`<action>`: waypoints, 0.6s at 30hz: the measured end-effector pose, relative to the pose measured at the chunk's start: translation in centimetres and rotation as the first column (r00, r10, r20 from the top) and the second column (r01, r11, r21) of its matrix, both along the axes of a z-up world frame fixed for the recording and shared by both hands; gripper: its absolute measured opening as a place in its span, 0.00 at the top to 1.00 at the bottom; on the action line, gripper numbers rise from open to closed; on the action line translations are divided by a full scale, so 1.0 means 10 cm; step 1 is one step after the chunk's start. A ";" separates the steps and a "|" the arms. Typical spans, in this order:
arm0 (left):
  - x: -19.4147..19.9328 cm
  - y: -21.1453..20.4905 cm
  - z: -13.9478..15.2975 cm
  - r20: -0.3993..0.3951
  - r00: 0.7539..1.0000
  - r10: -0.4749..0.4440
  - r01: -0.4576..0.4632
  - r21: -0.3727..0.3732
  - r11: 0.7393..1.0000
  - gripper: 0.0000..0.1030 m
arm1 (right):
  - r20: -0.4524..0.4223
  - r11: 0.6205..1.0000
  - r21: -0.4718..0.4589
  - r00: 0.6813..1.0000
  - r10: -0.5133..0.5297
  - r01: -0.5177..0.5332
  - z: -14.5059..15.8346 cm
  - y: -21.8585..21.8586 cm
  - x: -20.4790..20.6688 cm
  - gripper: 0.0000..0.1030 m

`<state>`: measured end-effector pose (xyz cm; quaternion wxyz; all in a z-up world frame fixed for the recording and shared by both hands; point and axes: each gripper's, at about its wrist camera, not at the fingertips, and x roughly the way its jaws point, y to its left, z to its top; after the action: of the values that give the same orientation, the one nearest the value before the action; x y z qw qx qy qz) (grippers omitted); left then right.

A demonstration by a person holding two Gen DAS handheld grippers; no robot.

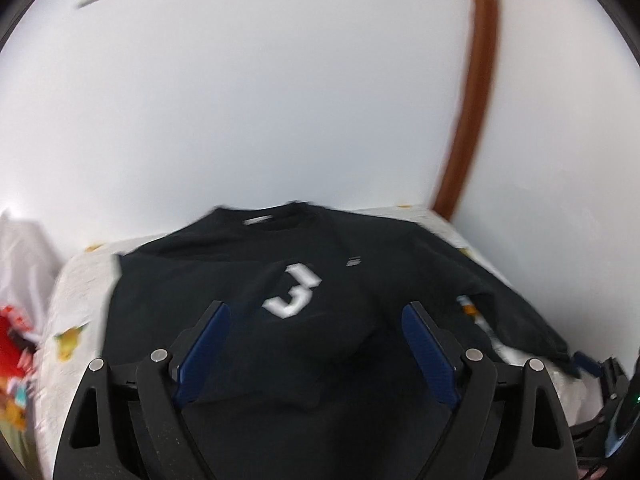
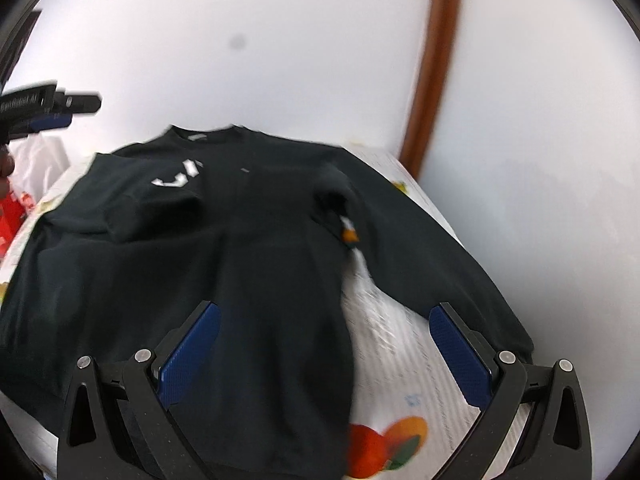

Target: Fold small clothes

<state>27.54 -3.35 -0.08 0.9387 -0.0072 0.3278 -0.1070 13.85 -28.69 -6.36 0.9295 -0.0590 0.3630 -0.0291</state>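
Note:
A black sweatshirt (image 1: 256,280) lies face up on a table, neck toward the wall. One sleeve (image 1: 304,320), with a white letter on it, is folded across the chest. The other sleeve (image 2: 432,248) stretches out along the table. My left gripper (image 1: 316,308) hovers open above the folded sleeve, nothing between its blue pads (image 1: 204,344). My right gripper (image 2: 324,307) is open too, over the shirt's lower body and the bare cloth beside it, holding nothing. The left gripper (image 2: 82,111) also shows at the far left of the right wrist view.
The table wears a white cloth (image 2: 400,352) printed with fruit. A white wall stands right behind it, with a brown wooden strip (image 1: 476,80) running up it. A red and white bag (image 1: 16,320) sits off the table's left end.

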 end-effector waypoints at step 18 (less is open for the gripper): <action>-0.52 1.70 -1.31 -0.227 0.929 0.292 -0.264 0.148 0.953 0.16 | -0.135 0.915 0.067 0.905 0.403 -0.397 -0.49 2.22 1.38 0.21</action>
<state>22.30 13.61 -13.14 0.8952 -0.0128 0.4430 0.0479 27.61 -6.45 -11.31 0.8875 -0.1165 0.4107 0.1731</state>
